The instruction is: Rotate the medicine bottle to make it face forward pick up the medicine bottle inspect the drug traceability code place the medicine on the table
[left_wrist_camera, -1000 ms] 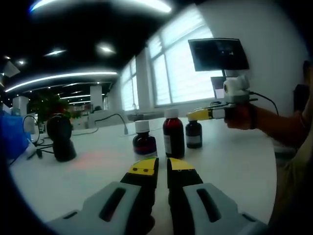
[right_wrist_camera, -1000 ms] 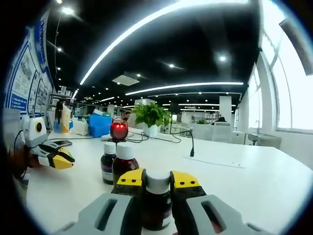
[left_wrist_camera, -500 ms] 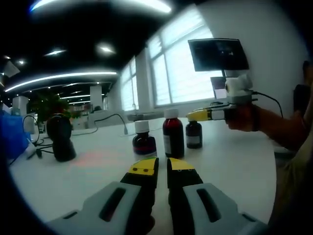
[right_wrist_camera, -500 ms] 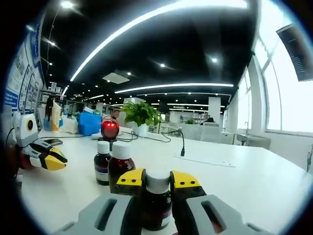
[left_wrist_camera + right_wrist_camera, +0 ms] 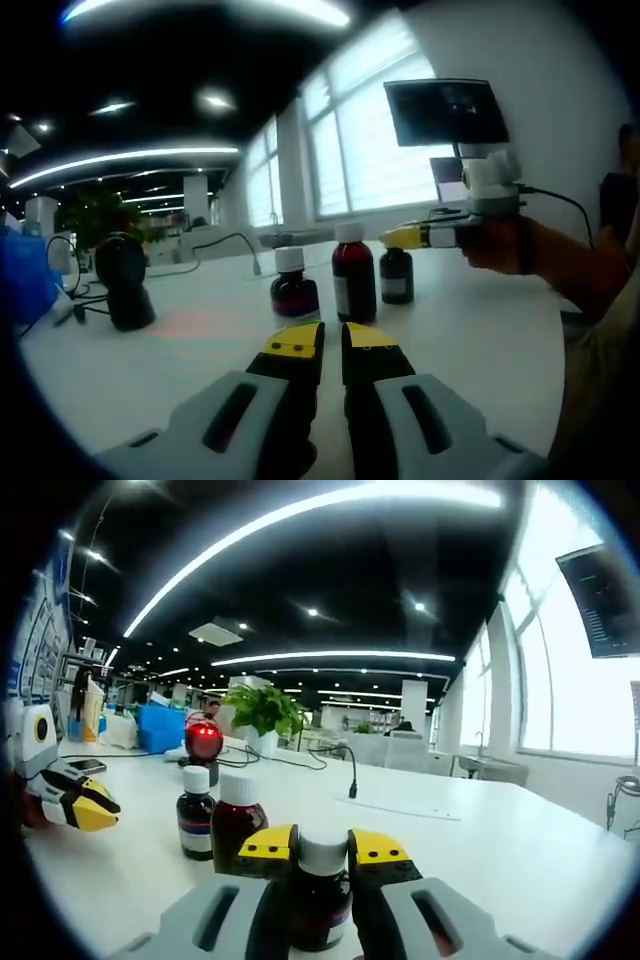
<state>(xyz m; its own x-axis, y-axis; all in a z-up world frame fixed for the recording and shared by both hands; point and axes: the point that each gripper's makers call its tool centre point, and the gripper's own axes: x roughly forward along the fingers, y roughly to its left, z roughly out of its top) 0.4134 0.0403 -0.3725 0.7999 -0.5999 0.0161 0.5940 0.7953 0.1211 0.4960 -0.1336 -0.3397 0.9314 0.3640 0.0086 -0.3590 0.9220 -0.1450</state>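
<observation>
My right gripper [image 5: 322,844] is shut on a dark brown medicine bottle [image 5: 320,900] with a white cap, held upright between its yellow-tipped jaws. In the left gripper view the same gripper [image 5: 402,237] comes in from the right, held by a hand, over that small bottle [image 5: 396,277] on the white table [image 5: 480,330]. Two more brown bottles stand beside it: a tall one [image 5: 354,274] and a short one [image 5: 296,286]. They also appear as the tall bottle [image 5: 238,822] and the short bottle [image 5: 194,814]. My left gripper [image 5: 331,342] hovers low over the table in front of the bottles, shut on nothing.
A black barcode scanner [image 5: 122,280] stands at the left, its red light [image 5: 203,742] glowing. A potted plant [image 5: 262,710], a cable [image 5: 352,778] and a sheet of paper [image 5: 395,808] lie further back. A monitor [image 5: 447,110] hangs on the wall. A blue bin [image 5: 160,728] is at the far side.
The right gripper view has swung, so the bottles, scanner and left gripper have slid leftward in it. The bottle stays held. The left gripper has not moved.
</observation>
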